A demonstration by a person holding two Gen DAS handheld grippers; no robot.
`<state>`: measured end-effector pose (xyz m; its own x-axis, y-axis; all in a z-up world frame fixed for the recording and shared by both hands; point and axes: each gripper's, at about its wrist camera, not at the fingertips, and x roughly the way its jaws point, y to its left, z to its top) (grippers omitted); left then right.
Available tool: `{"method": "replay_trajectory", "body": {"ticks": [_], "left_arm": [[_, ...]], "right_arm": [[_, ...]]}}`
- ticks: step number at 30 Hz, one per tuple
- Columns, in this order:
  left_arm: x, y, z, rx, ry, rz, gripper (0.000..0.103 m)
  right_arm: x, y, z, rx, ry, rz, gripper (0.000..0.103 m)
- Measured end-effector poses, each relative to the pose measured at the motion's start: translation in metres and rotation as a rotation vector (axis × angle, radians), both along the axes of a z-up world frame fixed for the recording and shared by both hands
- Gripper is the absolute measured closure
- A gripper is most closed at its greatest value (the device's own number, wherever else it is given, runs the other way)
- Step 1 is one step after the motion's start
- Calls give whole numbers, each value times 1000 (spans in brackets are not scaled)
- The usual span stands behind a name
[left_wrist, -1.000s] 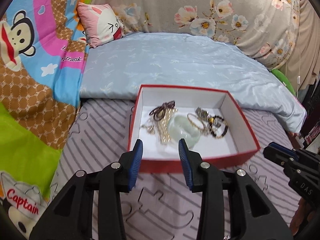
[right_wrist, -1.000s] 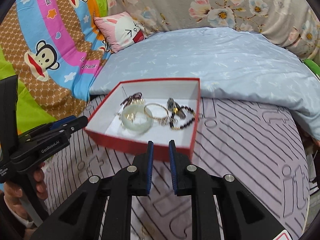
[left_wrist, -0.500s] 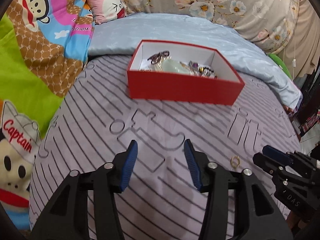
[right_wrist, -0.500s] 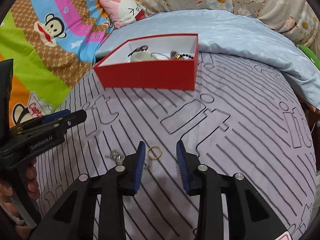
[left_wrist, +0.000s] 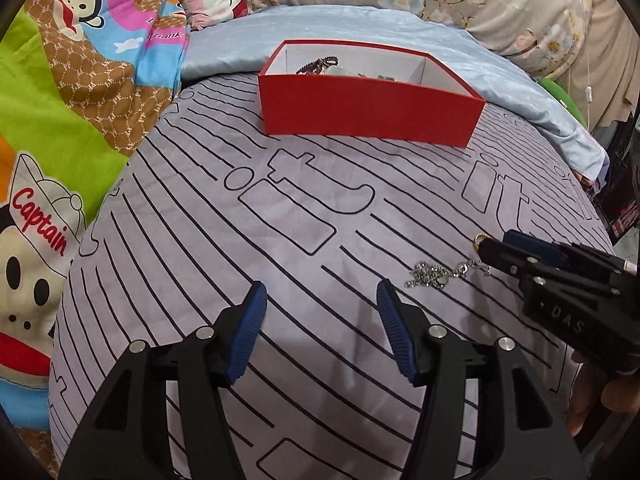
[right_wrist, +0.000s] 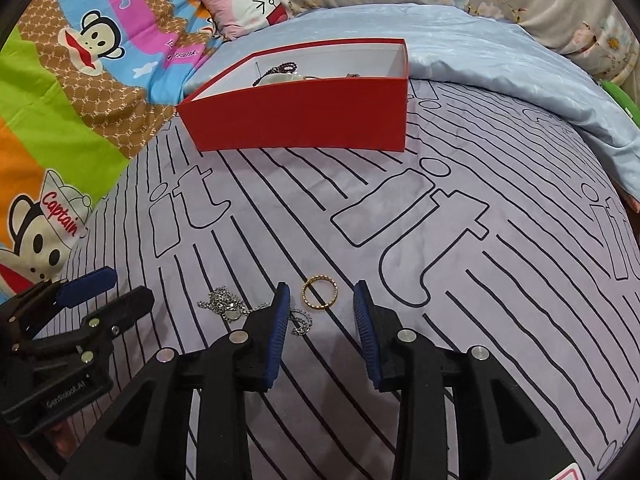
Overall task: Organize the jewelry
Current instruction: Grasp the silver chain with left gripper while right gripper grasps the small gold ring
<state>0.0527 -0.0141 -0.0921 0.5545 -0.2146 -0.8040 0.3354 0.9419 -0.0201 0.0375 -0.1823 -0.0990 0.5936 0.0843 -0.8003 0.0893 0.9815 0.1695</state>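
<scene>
Right tongs (right_wrist: 320, 314) wide, empty, low over lilac striped bedsheet (right_wrist: 500, 260). Small gold textured ring (right_wrist: 319, 293) lies flat just ahead, centred between tips. Silver chain necklace (right_wrist: 228, 307) partly under left finger. Left tongs (left_wrist: 320, 320) wide, empty, farther off. Red cardboard box (right_wrist: 300, 120) well beyond.

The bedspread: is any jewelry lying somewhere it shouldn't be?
Yes. A gold ring and a tangled silver chain lie loose on the striped bedspread, well short of the red box that holds the other jewelry. The open right tool frames the ring.
</scene>
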Motion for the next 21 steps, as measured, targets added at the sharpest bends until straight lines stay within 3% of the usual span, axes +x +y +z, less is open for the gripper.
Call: {"method": "replay_trajectory", "body": {"ticks": [13, 18, 21], "left_arm": [[-3, -3, -1, -4, 7, -8, 48], [-5, -6, -1, -9, 9, -15, 47], [-6, -10, 0, -11, 13, -22, 45]], "right_arm": [[3, 5, -5, -24, 8, 5, 72], [2, 5, -6, -50, 9, 0, 84], [1, -1, -6, -27, 11, -9, 86]]}}
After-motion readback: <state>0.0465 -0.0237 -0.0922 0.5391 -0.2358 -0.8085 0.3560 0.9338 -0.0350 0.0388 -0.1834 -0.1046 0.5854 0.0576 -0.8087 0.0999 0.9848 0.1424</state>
